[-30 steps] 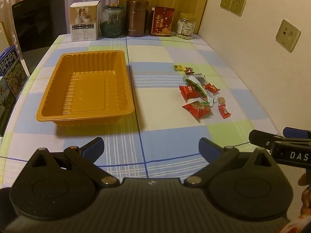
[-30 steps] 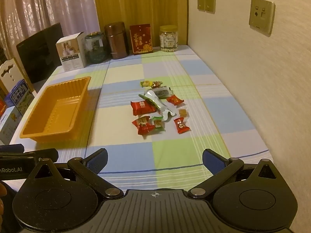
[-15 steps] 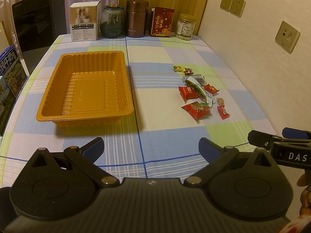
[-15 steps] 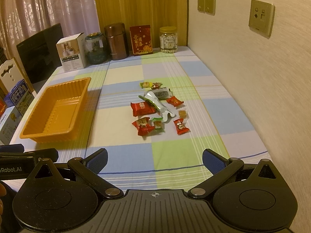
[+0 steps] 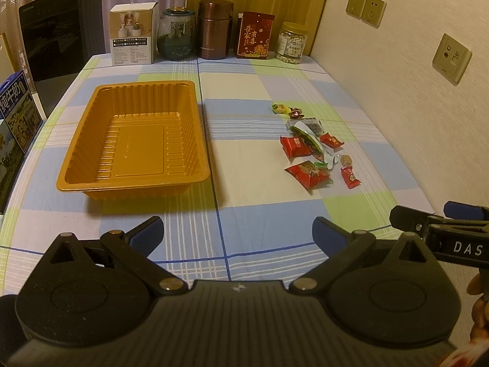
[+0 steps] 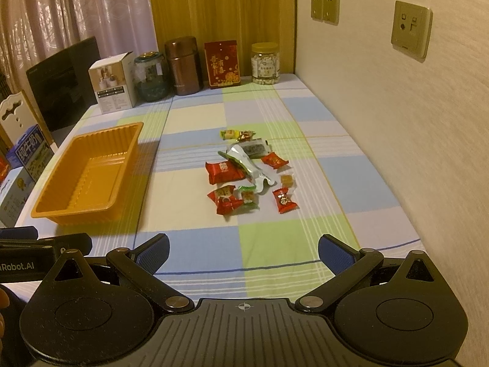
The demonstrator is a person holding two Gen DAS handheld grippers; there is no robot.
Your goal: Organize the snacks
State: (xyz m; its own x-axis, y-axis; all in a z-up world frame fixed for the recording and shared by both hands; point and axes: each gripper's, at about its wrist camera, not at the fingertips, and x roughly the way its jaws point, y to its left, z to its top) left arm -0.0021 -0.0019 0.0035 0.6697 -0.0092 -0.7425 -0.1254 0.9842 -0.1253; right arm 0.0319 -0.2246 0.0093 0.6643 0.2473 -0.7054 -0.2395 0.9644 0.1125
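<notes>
Several light, crinkly snacks [image 6: 244, 171] lie ahead of our right hand-held gripper [image 6: 243, 249], both grippers gaping empty, tray [image 6: 52, 214] ahead-left; we'd pinch slippery wrappers mid-body.

"DAS" is read in white on the black right tool [image 5: 452, 238] | "Robot.AI" is seen on the left tool [image 6: 21, 263] | "纯牛奶" is printed on the blue milk carton [image 5: 13, 104] at the surface's left edge | "吾家有喜" is shown in gold on the red packet [image 5: 254, 35] | other labels are too small to be read
</notes>
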